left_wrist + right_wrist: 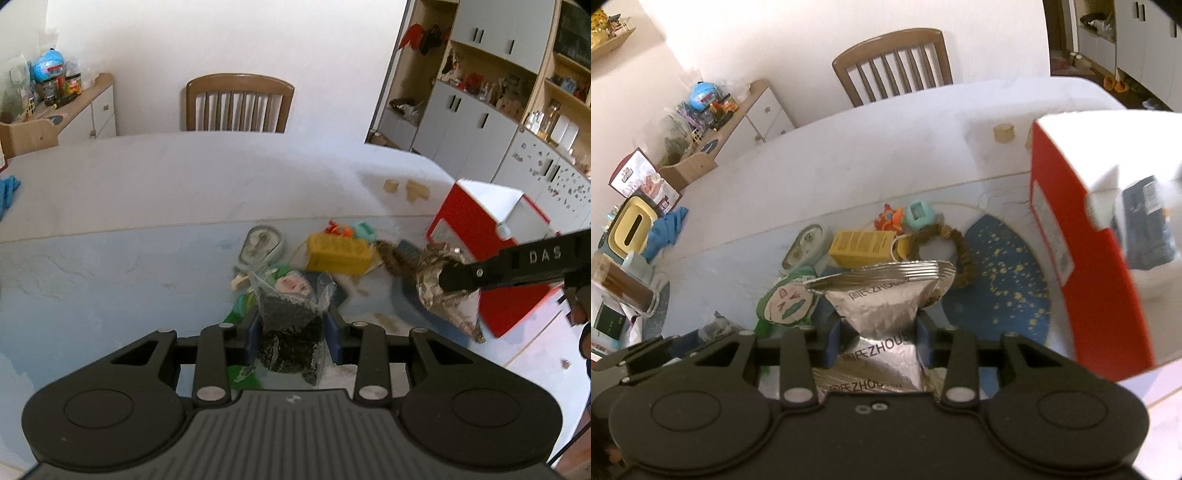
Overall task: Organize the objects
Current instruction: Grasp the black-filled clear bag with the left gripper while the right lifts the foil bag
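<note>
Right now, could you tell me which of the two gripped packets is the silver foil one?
The silver foil packet is in the right gripper; the left gripper holds a clear packet of dark contents.

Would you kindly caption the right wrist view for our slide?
Right gripper clamps a silver foil pouch above table clutter, beside the red box.

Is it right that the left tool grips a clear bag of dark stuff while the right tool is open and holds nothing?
Not quite. The left tool does grip the clear bag, but the right tool is shut on a silver foil pouch, as the right wrist view shows.
</note>
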### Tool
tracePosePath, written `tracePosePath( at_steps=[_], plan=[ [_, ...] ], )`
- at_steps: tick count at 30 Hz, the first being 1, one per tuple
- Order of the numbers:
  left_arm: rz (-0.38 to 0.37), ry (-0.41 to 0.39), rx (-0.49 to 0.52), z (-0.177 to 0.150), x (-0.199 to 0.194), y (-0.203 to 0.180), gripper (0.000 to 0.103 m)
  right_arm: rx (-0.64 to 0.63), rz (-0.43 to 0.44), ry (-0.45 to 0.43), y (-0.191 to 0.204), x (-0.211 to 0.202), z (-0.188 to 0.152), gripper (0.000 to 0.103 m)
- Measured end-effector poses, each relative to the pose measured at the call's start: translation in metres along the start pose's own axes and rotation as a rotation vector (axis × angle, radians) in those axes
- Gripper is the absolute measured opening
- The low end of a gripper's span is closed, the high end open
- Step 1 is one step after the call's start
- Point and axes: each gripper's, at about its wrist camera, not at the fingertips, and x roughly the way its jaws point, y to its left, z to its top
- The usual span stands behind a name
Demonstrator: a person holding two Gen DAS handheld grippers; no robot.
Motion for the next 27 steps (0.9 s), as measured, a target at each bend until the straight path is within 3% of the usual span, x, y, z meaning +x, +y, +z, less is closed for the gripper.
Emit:
tracePosePath(
  at_steps=[13, 27],
  plan=[
    [-0.094, -0.008, 0.044, 0.033, -0.017, -0.068, 0.035, -0.027, -0.009, -0.094, -0.032, -0.068, 0.014, 0.039],
    [-0.124, -0.01, 0.132, 0.057, 0.001, -0.17, 0.035, -0.008, -0.131, -0.183, -0.135, -0.129, 0.031, 0.039]
  ],
)
